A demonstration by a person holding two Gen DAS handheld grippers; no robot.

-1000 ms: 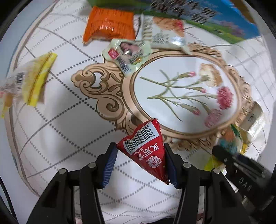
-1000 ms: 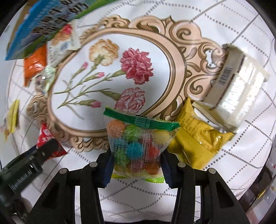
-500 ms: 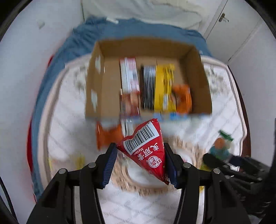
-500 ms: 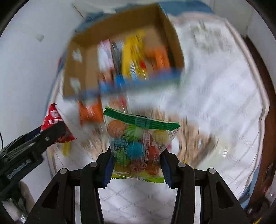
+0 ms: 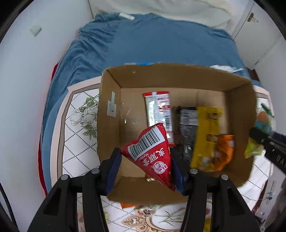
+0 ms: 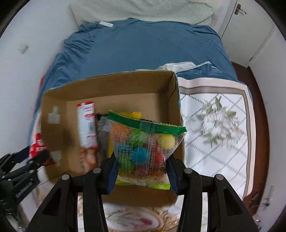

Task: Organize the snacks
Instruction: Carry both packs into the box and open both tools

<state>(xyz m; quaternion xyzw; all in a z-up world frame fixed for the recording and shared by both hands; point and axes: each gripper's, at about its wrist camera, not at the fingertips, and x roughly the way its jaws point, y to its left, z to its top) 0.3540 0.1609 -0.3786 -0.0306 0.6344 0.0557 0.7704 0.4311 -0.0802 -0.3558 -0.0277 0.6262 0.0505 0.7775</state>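
My left gripper (image 5: pixel 145 165) is shut on a red triangular snack packet (image 5: pixel 152 155) with a barcode, held over the open cardboard box (image 5: pixel 109 114). My right gripper (image 6: pixel 141 169) is shut on a clear bag of coloured candy balls (image 6: pixel 144 148) with a green top, held over the right end of the same box (image 6: pixel 53 107). The box holds a red-and-white packet (image 5: pixel 158 110), a black packet (image 5: pixel 186 128), a yellow packet (image 5: pixel 207 135) and an orange one (image 5: pixel 224 151). The right gripper shows at the right edge of the left wrist view (image 5: pixel 268 144).
The box stands on a white floral cloth (image 6: pixel 214 128) with a diamond pattern. Behind it lies a blue bedspread (image 5: pixel 152 41) and a white pillow (image 6: pixel 143 9). White walls stand at both sides, with a cupboard door (image 5: pixel 259 26) at the back right.
Both grippers have risen from the cloth and moved forward with their packets, from looking down at the table to hovering over the open box. Their grips are unchanged.
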